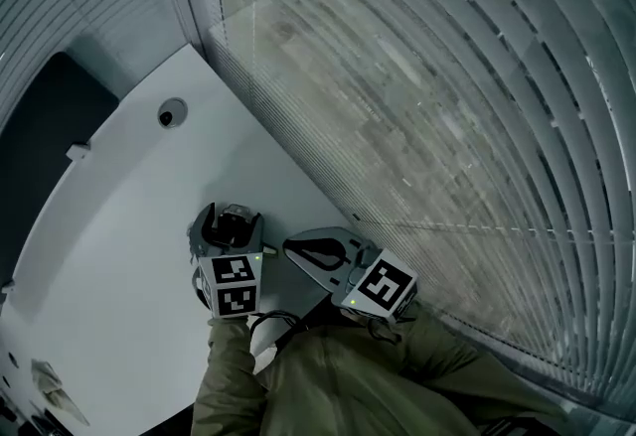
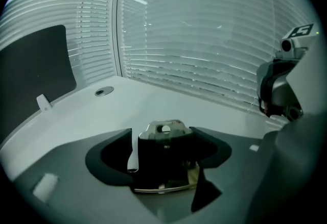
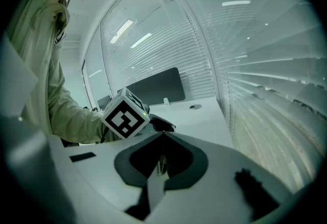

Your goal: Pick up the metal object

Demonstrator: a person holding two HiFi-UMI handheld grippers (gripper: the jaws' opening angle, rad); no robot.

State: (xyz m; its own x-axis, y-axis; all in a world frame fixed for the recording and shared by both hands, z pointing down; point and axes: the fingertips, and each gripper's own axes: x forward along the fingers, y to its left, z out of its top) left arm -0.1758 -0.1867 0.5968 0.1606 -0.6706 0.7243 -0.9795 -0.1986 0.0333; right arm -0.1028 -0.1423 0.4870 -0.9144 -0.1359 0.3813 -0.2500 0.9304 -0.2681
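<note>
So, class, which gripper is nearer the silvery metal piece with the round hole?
Left. The left gripper has the silvery metal piece between its open jaws. The right gripper, jaws shut and empty, is off to the left gripper's right, apart from the piece.

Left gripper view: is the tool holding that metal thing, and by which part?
Nothing is held. The metal object stands between the open jaws of the left tool, which aren't squeezing it.

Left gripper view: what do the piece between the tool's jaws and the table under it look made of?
Piece: the top looks like bare metal, silvery with a dull sheen and a round hole; the lower body is dark, material unclear. Table: smooth white, matte, probably laminate or painted board.
</note>
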